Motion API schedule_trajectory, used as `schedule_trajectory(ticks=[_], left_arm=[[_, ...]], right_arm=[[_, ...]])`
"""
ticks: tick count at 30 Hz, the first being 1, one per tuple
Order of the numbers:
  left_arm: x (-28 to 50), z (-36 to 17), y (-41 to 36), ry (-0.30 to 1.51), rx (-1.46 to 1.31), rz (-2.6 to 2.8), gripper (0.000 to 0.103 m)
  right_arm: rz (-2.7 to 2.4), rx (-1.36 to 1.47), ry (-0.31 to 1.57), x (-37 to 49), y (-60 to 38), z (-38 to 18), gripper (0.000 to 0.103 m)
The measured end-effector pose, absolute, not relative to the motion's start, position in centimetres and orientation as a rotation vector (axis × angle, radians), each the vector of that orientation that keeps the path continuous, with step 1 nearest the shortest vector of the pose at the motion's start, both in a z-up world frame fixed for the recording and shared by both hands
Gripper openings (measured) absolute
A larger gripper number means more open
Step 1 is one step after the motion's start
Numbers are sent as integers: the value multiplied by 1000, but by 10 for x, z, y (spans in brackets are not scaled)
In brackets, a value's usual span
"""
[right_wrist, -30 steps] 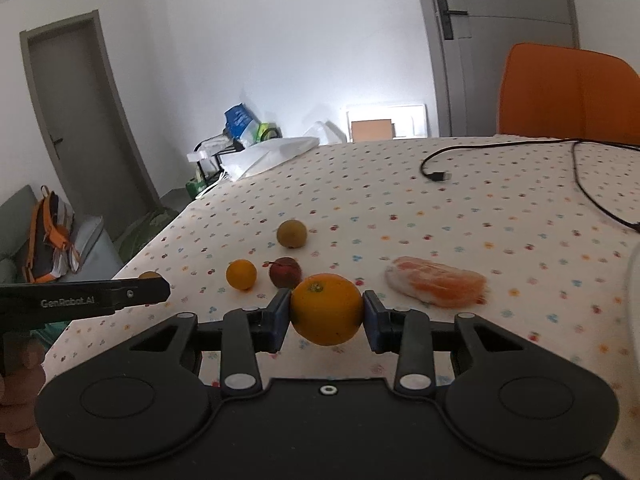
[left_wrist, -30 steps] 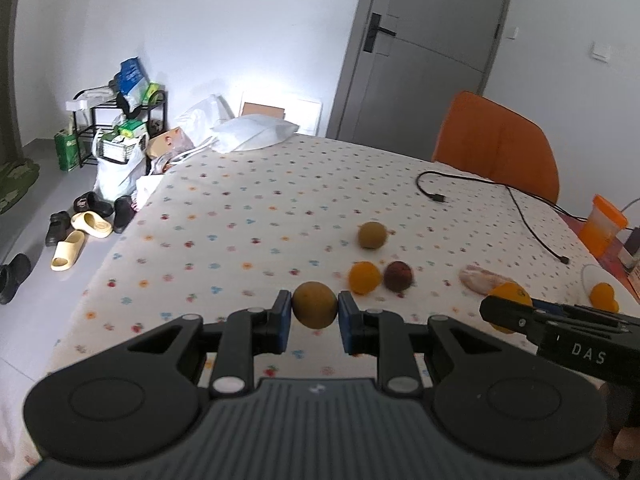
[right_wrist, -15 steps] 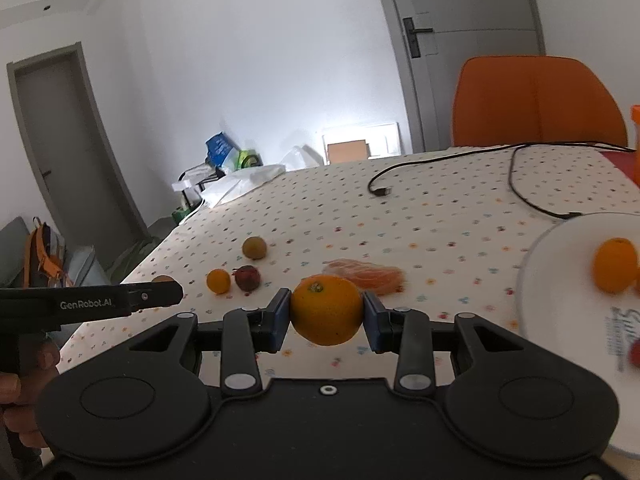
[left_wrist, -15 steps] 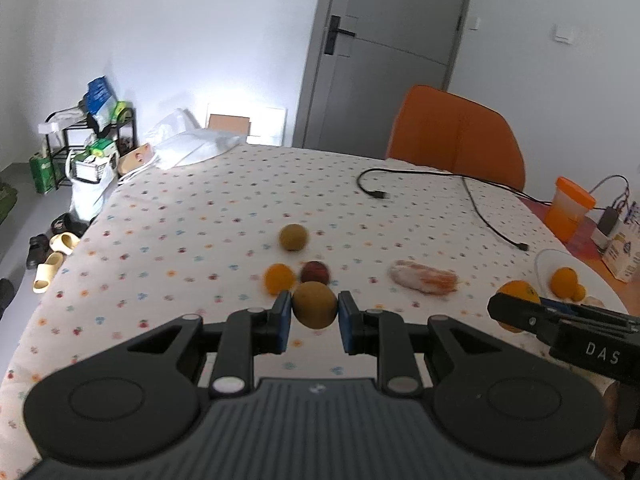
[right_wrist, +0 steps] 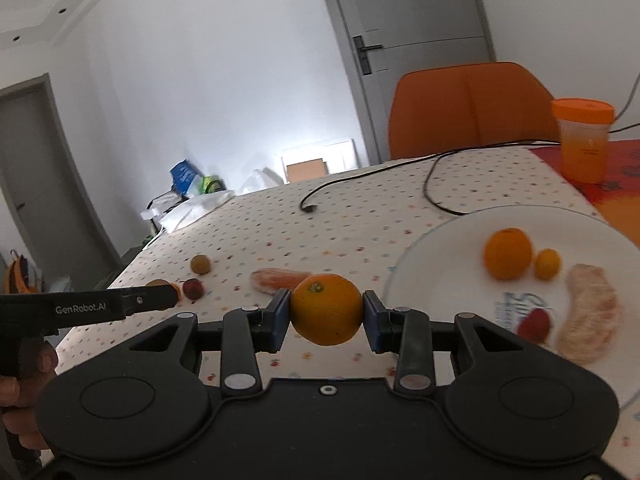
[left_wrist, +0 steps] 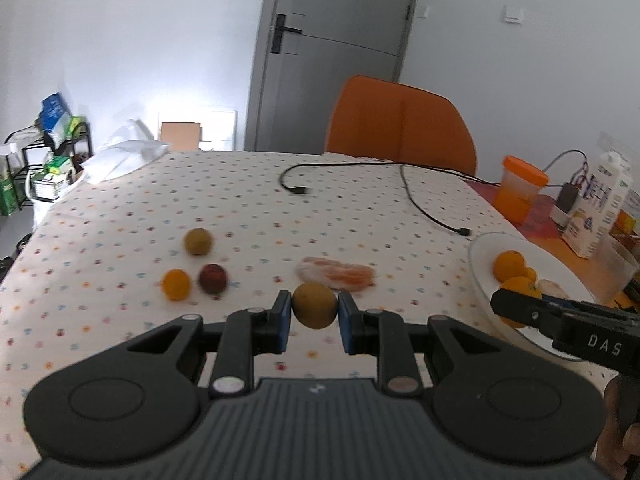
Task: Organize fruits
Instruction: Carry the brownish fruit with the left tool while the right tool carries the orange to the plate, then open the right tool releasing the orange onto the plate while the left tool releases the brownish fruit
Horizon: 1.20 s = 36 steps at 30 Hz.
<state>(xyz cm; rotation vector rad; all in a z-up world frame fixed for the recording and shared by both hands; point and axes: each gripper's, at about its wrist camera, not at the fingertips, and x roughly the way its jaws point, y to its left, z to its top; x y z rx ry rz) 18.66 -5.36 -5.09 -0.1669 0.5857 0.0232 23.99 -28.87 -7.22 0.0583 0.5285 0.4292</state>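
Note:
My left gripper (left_wrist: 314,322) is shut on a small brown-green round fruit (left_wrist: 314,305), held above the dotted tablecloth. My right gripper (right_wrist: 326,318) is shut on a large orange (right_wrist: 326,309), just left of the white plate (right_wrist: 440,236). On that plate lie an orange (right_wrist: 507,253), a small orange fruit (right_wrist: 547,264), a pale peeled segment (right_wrist: 588,316) and a red fruit (right_wrist: 534,326). Loose on the cloth are a brown fruit (left_wrist: 197,241), a small orange (left_wrist: 176,283), a dark red fruit (left_wrist: 213,278) and a peeled citrus piece (left_wrist: 338,274). The right gripper (left_wrist: 560,320) shows from the side in the left wrist view.
A black cable (left_wrist: 420,200) runs across the far half of the table. An orange-lidded jar (left_wrist: 520,192), a milk carton (left_wrist: 600,204) and a charger stand at the right edge. An orange chair (left_wrist: 400,124) is behind the table. The left side drops to the floor.
Both grippers have swung to the right with their fruits still held. The plate has come into view and the loose fruits have slid to the left of both views.

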Motion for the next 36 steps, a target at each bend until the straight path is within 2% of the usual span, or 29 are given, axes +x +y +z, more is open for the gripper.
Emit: schedule_trajectory(ticks=[21, 22, 24, 27, 32, 36], left_arm=[[200, -54, -111, 605, -100, -77, 23], [200, -54, -112, 605, -97, -78, 23], [201, -53, -116, 603, -90, -80, 23], [203, -50, -121, 598, -85, -82, 23], [206, -46, -135, 587, -61, -98, 23], [209, -43, -148, 583, -46, -119, 23]], right_arm=[[311, 112, 522, 228, -351, -79, 37], [313, 116, 525, 228, -352, -79, 38], [307, 126, 511, 226, -355, -79, 46], [304, 133, 505, 224, -360, -79, 50], [301, 142, 489, 217, -368, -78, 57], [291, 150, 478, 214, -376, -77, 57]])
